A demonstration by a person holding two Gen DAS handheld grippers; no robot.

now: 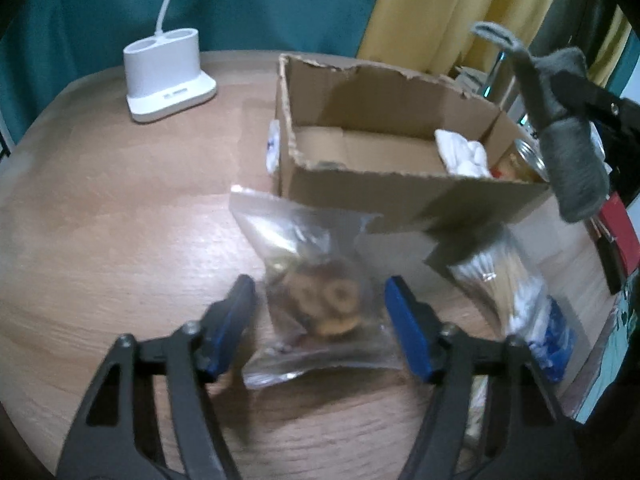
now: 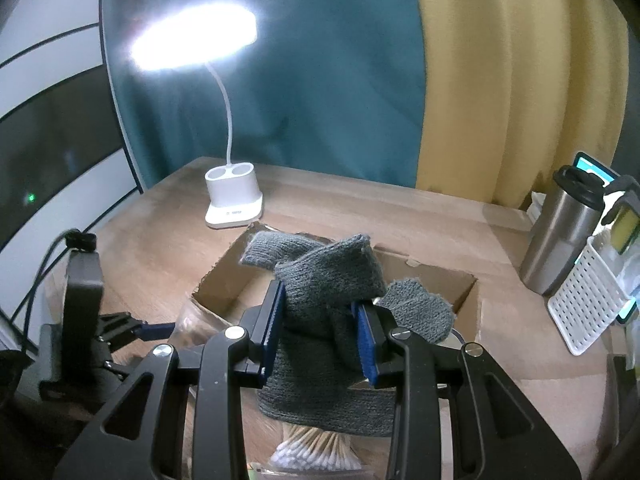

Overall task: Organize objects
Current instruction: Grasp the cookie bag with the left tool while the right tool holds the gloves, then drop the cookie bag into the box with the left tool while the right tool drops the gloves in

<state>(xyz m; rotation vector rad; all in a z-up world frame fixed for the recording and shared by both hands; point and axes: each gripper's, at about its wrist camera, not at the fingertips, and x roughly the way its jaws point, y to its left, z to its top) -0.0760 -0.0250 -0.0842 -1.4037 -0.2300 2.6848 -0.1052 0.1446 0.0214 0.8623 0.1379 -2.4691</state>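
An open cardboard box (image 1: 360, 184) stands on the wooden table (image 1: 120, 220); it holds a white cloth (image 1: 464, 152) and a jar (image 1: 524, 160). My left gripper (image 1: 320, 320) is open, low over the table, its blue pads either side of a clear bag of ring-shaped snacks (image 1: 324, 300). My right gripper (image 2: 320, 336) is shut on a grey knitted glove (image 2: 328, 280) and holds it above the box (image 2: 232, 280). The glove (image 1: 568, 152) also shows in the left wrist view, hanging over the box's right corner. A bag of cotton swabs (image 1: 516, 288) lies right of the snack bag.
A white desk lamp (image 2: 234, 196) stands at the back left, lit. A steel tumbler (image 2: 560, 236) and a white perforated basket (image 2: 588, 300) stand at the right. A red and black object (image 1: 620, 236) lies right of the box. Teal and yellow curtains hang behind.
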